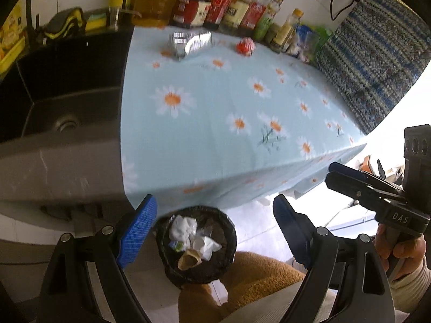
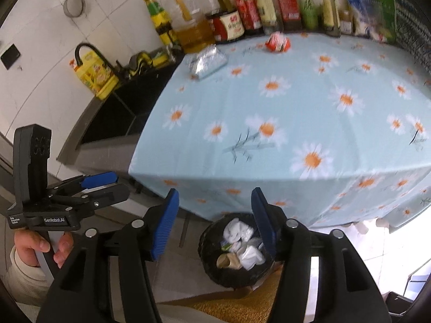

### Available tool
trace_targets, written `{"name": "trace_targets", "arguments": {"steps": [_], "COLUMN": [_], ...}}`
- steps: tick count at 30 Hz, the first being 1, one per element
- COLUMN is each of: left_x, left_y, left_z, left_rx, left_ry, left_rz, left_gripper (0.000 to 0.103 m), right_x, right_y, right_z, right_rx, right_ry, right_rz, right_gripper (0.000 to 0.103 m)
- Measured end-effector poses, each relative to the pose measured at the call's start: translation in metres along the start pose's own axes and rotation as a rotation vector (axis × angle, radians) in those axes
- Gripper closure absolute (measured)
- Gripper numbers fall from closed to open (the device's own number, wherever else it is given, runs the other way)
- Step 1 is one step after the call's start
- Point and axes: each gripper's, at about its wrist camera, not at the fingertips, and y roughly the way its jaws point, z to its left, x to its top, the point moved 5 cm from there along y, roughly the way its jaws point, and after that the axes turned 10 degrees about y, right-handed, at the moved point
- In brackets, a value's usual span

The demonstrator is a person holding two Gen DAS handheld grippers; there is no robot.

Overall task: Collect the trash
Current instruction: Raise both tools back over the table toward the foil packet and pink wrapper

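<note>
Both sets of jaws stand apart and empty: left gripper [image 1: 214,222] wide, right gripper [image 2: 215,219] narrower. A crumpled silver foil wrapper [image 2: 207,60], judged light and crushable, best pinched at a raised fold, lies at eleven o'clock on the desk [image 2: 296,102]; a red wrapper [image 2: 278,42] at twelve; the bin [image 2: 208,253] below.

The left black gripper with blue pads [image 1: 212,228] gapes wide and empty at the frame's bottom; the right black blue-padded gripper [image 2: 214,223] likewise stands parted, empty, each gripped by a cream-sleeved hand [image 2: 40,245].
</note>
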Motion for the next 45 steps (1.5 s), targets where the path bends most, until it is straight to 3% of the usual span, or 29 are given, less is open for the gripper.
{"name": "trace_targets", "arguments": {"steps": [10, 18, 31, 34, 41, 45], "left_x": [0.061, 0.116, 0.185, 0.194, 0.21, 0.22], "left_y": [-0.006, 0.007, 0.053, 0.067, 0.093, 0.104], "left_z": [0.004, 0.006, 0.025, 0.03, 0.045, 0.047], "left_rx": [0.035, 0.116, 0.233, 0.25, 0.3, 0.323], "left_ry": [0.026, 0.042, 0.035, 0.035, 0.029, 0.041], "left_rz": [-0.056, -0.057, 0.015, 0.048, 0.124, 0.142], "left_gripper": [0.018, 0.018, 0.018, 0.018, 0.017, 0.011], "right_x": [0.071, 0.134, 0.225, 0.24, 0.272, 0.284], "right_y": [-0.024, -0.018, 0.035, 0.05, 0.086, 0.108], "right_z": [-0.019, -0.045, -0.074, -0.079, -0.094, -0.1], "right_rx": [-0.018, 0.003, 0.046, 0.047, 0.054, 0.064], "right_ry": [-0.017, -0.033, -0.079, -0.089, -0.098, -0.108], "right_rz": [-0.107, -0.136, -0.083, -0.067, -0.031, -0.001], "right_gripper": [0.034, 0.034, 0.034, 0.023, 0.019, 0.019]}}
